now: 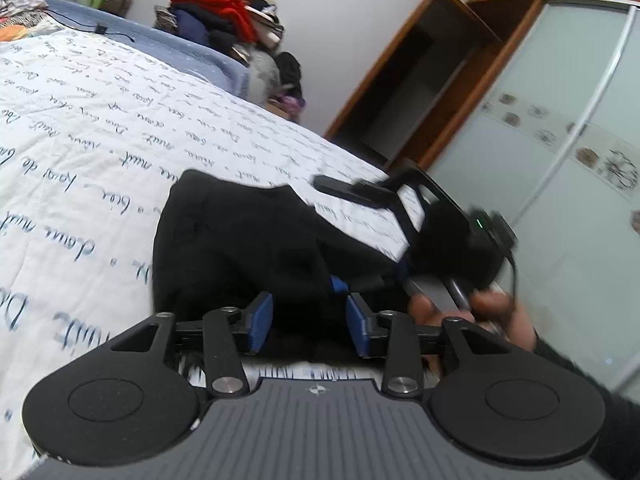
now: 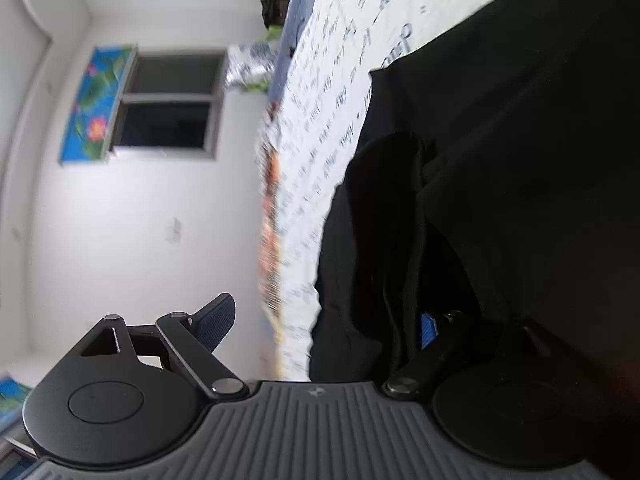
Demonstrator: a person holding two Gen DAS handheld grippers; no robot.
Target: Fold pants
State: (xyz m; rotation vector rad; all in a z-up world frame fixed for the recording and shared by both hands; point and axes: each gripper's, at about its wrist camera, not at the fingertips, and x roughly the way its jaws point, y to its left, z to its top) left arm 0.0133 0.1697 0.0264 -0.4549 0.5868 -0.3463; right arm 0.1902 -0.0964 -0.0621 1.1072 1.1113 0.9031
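Black pants point(image 1: 248, 248) lie bunched on the white bedspread point(image 1: 100, 128) with blue script. My left gripper point(image 1: 308, 322) is open, its blue pads point(image 1: 259, 322) on either side of the pants' near edge, not closed on the cloth. The right gripper's body point(image 1: 460, 232) shows to the right, tilted on its side against the pants, with a hand point(image 1: 480, 312) on its handle. In the right wrist view my right gripper point(image 2: 324, 328) is open wide; black pants point(image 2: 500, 160) fill the right side and drape over its right finger, whose blue pad point(image 2: 427, 330) barely shows.
A pile of clothes point(image 1: 224, 16) stands beyond the bed's far side. A wooden wardrobe with frosted sliding doors point(image 1: 540, 120) is at the right. In the right wrist view a window point(image 2: 168, 104) and a white wall point(image 2: 140, 240) lie past the bed edge.
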